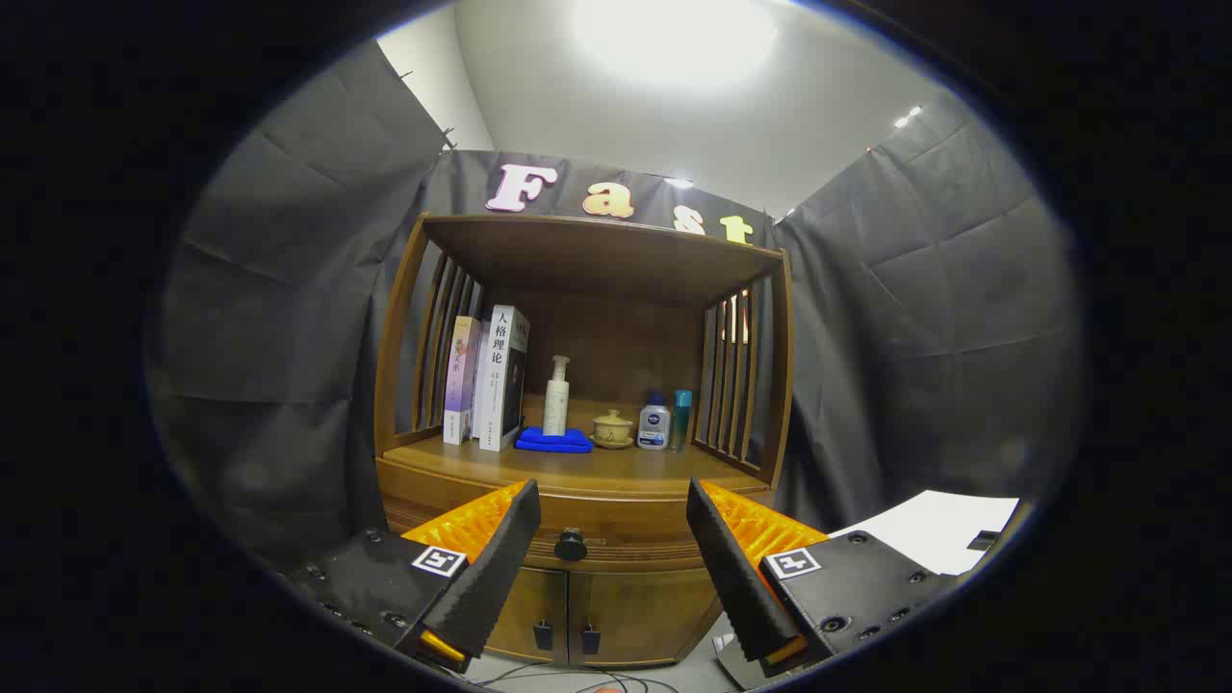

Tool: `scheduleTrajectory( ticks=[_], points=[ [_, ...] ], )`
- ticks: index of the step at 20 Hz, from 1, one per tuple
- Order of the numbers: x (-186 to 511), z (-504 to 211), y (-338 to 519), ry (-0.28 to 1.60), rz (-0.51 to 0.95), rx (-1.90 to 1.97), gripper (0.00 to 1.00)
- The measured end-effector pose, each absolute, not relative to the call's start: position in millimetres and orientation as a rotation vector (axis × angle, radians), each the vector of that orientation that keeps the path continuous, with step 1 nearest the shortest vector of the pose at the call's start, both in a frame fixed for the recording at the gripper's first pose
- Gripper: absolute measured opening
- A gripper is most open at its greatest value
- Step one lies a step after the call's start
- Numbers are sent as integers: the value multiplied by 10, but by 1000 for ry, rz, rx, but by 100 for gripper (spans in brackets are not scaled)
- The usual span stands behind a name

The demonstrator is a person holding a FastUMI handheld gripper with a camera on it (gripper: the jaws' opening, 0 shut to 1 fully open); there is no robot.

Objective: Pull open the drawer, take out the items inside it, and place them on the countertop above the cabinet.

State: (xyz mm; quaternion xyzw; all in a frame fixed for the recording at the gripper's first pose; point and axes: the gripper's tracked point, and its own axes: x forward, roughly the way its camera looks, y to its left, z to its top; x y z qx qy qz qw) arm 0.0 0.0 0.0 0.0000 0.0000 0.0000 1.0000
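Gripper (612, 508) fingers spread wide, nothing btwn pads, not touching anything. Just ahead, btwn them: black knob (571, 545) on closed drawer (616, 527). Below: two cabinet doors (597, 611). Beyond: countertop (587, 472) w/ books (489, 380) far left, pump bottle (556, 396) on blue cloth (554, 441), lidded cup (612, 426), two small bottles (664, 421) right.

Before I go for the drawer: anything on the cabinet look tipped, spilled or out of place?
Nothing stands out. The books, pump bottle on the blue cloth, lidded cup and two small bottles all stand upright on the countertop. The drawer is closed; the claw is open, its knob between the fingers.
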Motion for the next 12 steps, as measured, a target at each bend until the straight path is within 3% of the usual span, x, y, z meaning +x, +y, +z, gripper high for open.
scheduleTrajectory(
  ticks=[12],
  points=[
    [-101,182,-110,-59,-12,79,97]
  ],
)
